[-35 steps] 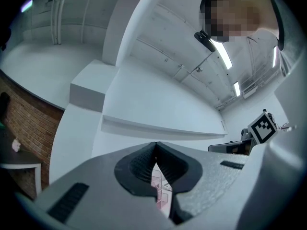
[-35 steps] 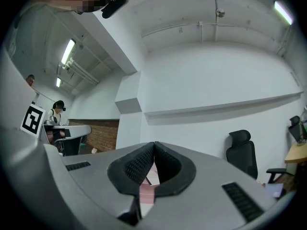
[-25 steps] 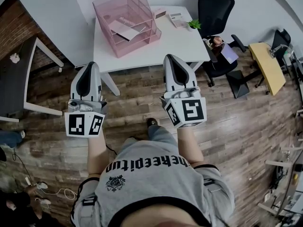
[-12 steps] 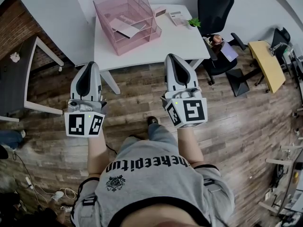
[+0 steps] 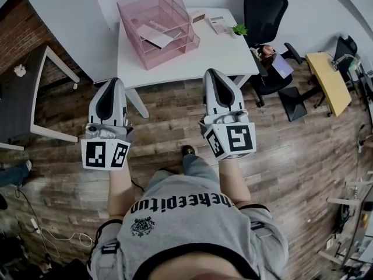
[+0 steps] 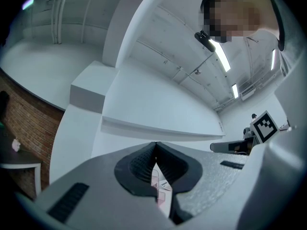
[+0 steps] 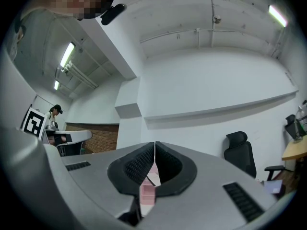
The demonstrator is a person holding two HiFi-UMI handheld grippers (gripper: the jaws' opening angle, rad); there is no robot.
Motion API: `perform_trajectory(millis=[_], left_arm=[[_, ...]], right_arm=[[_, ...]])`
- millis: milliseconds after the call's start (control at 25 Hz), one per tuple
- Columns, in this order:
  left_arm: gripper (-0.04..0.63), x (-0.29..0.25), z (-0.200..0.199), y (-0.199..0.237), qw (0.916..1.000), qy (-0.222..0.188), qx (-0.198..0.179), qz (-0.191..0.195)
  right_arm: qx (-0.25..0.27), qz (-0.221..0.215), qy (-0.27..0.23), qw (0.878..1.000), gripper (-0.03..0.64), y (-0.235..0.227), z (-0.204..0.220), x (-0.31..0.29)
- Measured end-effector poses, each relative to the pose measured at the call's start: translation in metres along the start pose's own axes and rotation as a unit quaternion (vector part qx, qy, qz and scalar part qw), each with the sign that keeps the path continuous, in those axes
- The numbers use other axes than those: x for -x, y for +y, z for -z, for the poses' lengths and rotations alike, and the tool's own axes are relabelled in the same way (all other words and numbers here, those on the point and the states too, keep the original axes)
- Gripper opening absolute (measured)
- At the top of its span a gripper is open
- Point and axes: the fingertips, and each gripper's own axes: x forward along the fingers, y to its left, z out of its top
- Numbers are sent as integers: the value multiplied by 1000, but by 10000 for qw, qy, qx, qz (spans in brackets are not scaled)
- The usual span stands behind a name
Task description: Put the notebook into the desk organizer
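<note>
Notebook [image 5: 158, 38] lies in one of the trays of the pink desk organizer [image 5: 185, 11], and one end sticks out at the front. The organizer stands on the left part of the white bench [image 5: 215, 51]. On our left we hold the left claw [image 5: 113, 81] in the air, above the wood floor and near the front edge of the bench. Its two tips are pressed together and it holds nothing. We hold the right claw [image 5: 211, 73] the same way, closed tight and empty. At the far right of the bench is a small green plant [image 5: 239, 30], with a black chair [image 5: 265, 7] just past it.
</note>
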Motion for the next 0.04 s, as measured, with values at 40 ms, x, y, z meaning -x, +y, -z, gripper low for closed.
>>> perform_trajectory(millis=[40], left_arm=[[3, 0, 0, 0, 10000, 4, -3, 3]], right_arm=[[-7, 2, 3, 10000, 2, 1, 0, 0]])
